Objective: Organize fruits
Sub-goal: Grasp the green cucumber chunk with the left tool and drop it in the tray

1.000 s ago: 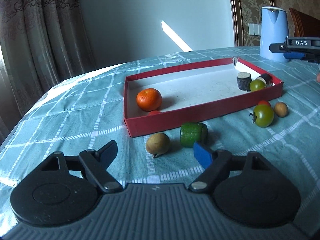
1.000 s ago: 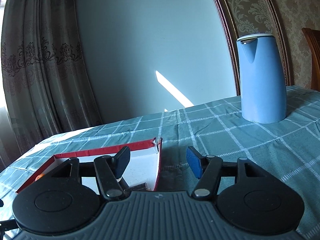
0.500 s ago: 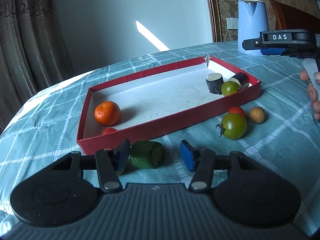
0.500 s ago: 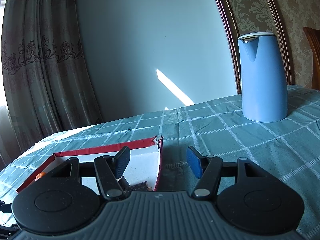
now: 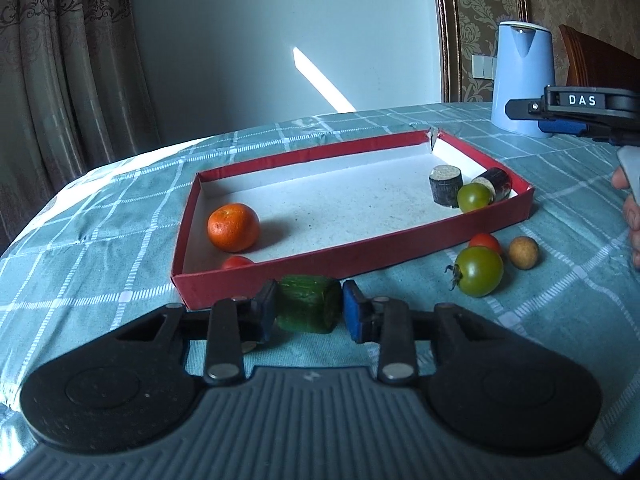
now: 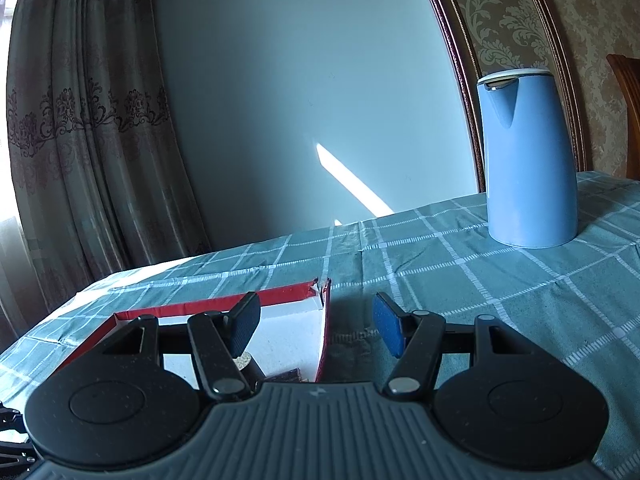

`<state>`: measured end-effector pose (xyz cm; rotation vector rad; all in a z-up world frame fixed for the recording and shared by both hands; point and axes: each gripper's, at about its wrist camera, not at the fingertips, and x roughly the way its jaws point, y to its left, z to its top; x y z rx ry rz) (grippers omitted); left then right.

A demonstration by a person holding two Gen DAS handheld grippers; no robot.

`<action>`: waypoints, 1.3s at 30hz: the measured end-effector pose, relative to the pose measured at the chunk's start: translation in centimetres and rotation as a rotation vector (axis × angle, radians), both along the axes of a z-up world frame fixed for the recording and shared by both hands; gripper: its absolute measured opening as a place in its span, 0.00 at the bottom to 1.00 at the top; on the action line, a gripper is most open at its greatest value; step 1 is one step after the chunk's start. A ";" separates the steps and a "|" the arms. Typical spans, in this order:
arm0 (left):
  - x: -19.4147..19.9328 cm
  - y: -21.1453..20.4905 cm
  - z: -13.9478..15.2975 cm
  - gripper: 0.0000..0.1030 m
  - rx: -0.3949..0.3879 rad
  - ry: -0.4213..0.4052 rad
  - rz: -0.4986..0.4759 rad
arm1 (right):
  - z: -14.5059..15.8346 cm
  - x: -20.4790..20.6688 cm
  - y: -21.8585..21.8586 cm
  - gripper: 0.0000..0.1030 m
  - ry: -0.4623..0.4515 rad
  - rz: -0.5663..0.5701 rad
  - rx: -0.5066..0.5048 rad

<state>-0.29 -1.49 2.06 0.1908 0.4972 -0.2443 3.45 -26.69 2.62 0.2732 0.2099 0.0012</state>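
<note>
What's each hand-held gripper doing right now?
Left hand-held gripper: closing around the green chunk, pads at its sides.
Right hand-held gripper: open, empty.

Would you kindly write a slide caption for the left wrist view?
Left tool closing around a green cucumber piece beside the red tray.

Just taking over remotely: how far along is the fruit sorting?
Done: the red tray holds an orange, a red tomato, a small green tomato and two dark cylinders. In hand: the left gripper is closing around the green chunk. Left outside: a large green tomato, a red tomato and a brown fruit.
</note>
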 end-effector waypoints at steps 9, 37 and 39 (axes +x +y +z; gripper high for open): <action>2.2 -1.4 2.6 0.30 -0.013 -0.075 0.031 | -0.2 0.2 0.2 0.60 0.014 0.004 -0.003; -2.3 7.0 0.8 1.00 -0.127 -0.109 0.284 | -2.4 -3.8 3.2 0.65 0.163 0.290 -0.119; -2.1 7.6 0.7 1.00 -0.157 -0.087 0.297 | -2.5 -4.4 3.9 0.65 0.173 0.310 -0.153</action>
